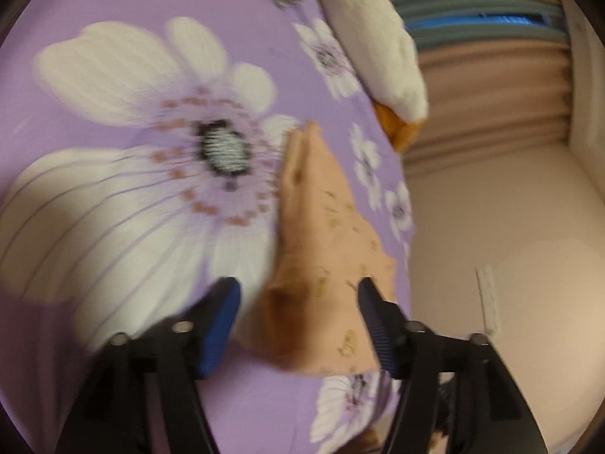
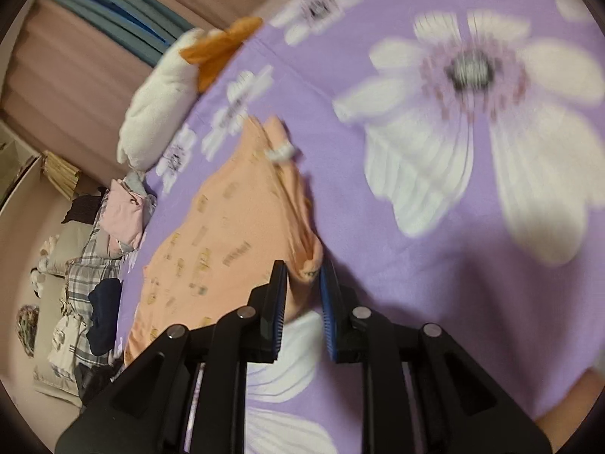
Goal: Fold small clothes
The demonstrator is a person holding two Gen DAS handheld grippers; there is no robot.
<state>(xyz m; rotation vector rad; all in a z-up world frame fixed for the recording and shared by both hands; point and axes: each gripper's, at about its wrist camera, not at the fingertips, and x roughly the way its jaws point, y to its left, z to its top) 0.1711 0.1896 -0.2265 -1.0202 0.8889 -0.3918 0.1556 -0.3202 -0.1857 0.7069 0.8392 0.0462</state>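
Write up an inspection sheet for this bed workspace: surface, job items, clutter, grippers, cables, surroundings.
Surface: purple floral bedsheet, large white flower print.
Job's things: orange printed garment lying bunched on the sheet, white tag showing.
Clutter: white plush toy with orange part at the bed edge; pile of clothes beside the bed.
Grippers: left gripper open, garment between its fingers, untouched; right gripper slightly apart around a garment fold, grip unclear.
Cables: nothing seen.
Surroundings: pink curtain, plain wall.

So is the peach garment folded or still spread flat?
Folded: the peach garment lies doubled on the purple floral bedsheet, stacked layered edges along one side. Whether folding is complete, cannot tell.
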